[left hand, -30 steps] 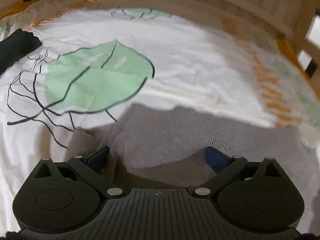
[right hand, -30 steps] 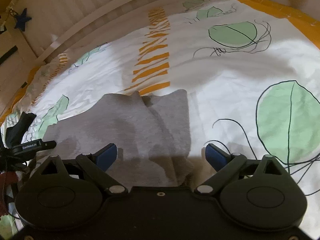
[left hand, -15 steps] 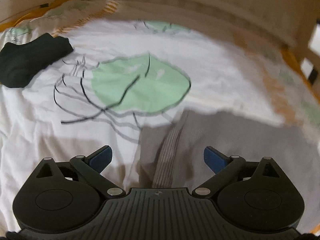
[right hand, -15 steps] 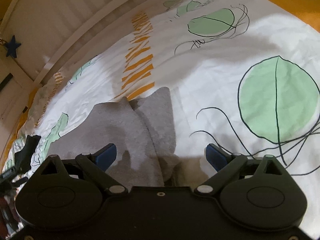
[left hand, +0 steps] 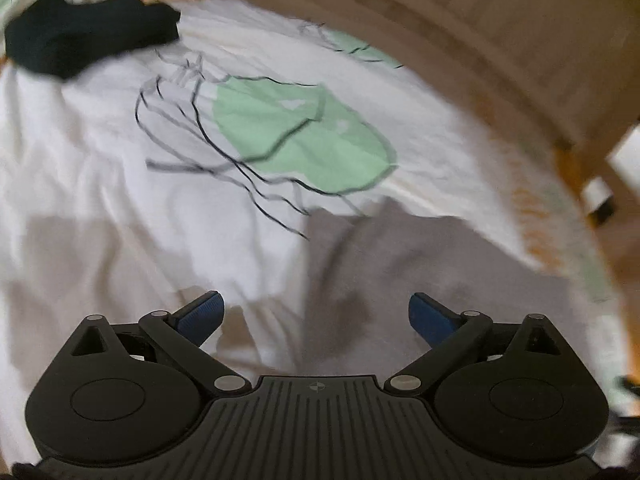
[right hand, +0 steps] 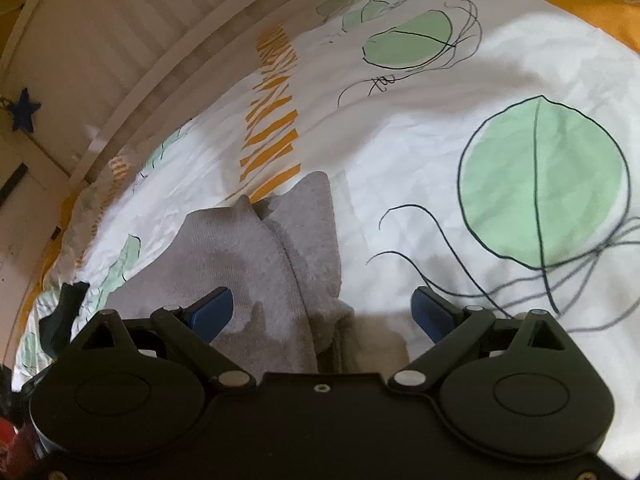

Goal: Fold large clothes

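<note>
A grey knit garment (left hand: 432, 276) lies flat on the white bedsheet, in the lower right of the left wrist view. My left gripper (left hand: 316, 314) hangs open above the garment's left edge, with nothing between its blue pads. In the right wrist view the same grey garment (right hand: 256, 248) lies folded in layers at lower centre-left. My right gripper (right hand: 322, 310) is open just over the garment's near right edge, gripping nothing. Its left pad (right hand: 212, 312) is over grey cloth and its right pad (right hand: 432, 314) over bare sheet.
The bedsheet (right hand: 400, 152) is white with green leaf prints and orange stripes. A black folded garment (left hand: 88, 32) lies at the far left of the bed. A pale wooden bed frame (left hand: 500, 32) curves round the far side. A slatted headboard (right hand: 120, 32) stands behind.
My left gripper has swung left, off the grey garment's middle to its left edge, bringing the black garment into view. My right gripper has shifted slightly closer. Both stayed open.
</note>
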Tool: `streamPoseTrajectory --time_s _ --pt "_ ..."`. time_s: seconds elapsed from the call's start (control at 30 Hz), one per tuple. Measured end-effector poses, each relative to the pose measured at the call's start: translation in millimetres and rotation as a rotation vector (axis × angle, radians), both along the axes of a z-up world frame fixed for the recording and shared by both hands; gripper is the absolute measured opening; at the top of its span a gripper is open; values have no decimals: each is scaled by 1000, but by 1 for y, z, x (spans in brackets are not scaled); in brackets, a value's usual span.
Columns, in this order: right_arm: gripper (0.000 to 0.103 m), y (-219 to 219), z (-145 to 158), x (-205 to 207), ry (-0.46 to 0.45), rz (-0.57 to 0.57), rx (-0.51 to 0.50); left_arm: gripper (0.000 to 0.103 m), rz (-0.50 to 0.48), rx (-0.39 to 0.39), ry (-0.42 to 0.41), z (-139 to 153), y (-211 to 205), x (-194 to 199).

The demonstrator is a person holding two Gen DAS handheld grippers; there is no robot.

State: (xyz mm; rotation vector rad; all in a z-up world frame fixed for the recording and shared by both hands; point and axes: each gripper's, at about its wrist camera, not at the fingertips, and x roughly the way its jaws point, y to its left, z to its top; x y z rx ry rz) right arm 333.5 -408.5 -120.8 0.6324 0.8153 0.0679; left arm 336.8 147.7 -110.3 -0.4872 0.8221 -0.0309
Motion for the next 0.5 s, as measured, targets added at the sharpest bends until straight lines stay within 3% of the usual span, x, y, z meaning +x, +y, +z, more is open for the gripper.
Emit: streamPoseTrajectory --time_s 0.13,0.3,0.4,0.5 --pt "99 -4 3 -17 0 -30 57 101 -37 -129 15 -2 -3 -34" --pt "100 -1 4 -51 2 -65 128 101 -48 -174 30 -12 -10 -67" --pt "100 6 3 -69 4 -60 171 101 -56 -162 27 -14 -13 -79" --pt "100 16 -2 -84 -4 -52 234 102 -66 -211 39 -22 -14 -82"
